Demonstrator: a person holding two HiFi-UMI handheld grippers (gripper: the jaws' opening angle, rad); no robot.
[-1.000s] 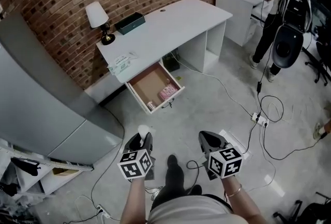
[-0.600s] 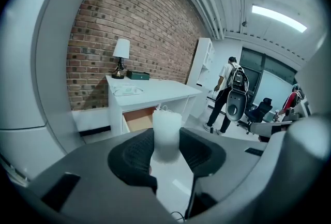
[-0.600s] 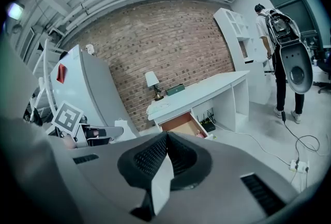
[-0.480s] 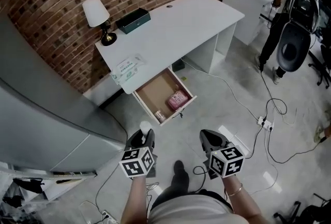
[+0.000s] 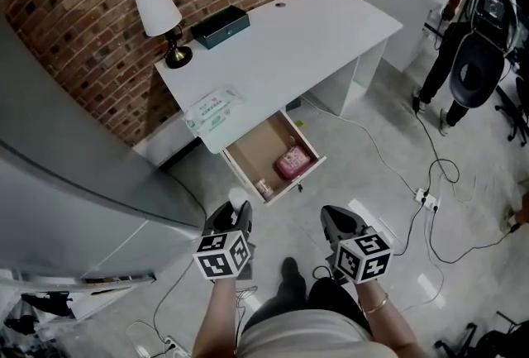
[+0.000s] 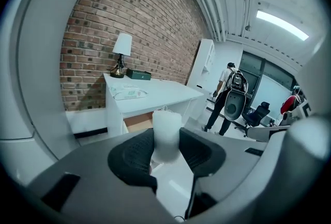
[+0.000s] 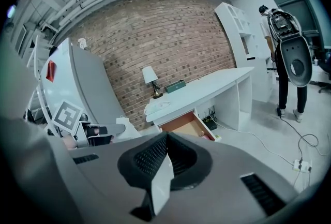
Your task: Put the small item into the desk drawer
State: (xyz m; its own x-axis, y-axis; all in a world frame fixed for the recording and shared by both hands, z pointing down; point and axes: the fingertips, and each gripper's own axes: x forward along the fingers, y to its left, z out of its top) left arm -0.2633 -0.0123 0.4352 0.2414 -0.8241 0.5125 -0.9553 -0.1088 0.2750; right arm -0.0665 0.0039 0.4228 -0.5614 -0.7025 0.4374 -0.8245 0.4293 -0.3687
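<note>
The white desk point(image 5: 297, 42) stands against the brick wall with its drawer point(image 5: 248, 151) pulled open below the front edge. A pink packet point(image 5: 293, 160) and a small bottle point(image 5: 264, 187) lie in the drawer. My left gripper point(image 5: 232, 218) is shut on a small white item point(image 5: 237, 199), which sticks up between the pads in the left gripper view point(image 6: 165, 132). It hangs over the floor, short of the drawer. My right gripper point(image 5: 339, 224) is beside it, shut with nothing in it point(image 7: 164, 158). The right gripper view shows the drawer point(image 7: 189, 125) ahead.
On the desk stand a lamp point(image 5: 161, 17), a dark green box point(image 5: 221, 26) and a wipes packet point(image 5: 213, 108). A grey cabinet point(image 5: 74, 183) rises at the left. Cables and a power strip point(image 5: 426, 199) lie on the floor at the right. A person with a backpack point(image 5: 475, 26) stands far right.
The desk and open drawer have shifted down and right in the head view, nearer to both grippers. The left gripper still holds the white item; the right stays shut.
</note>
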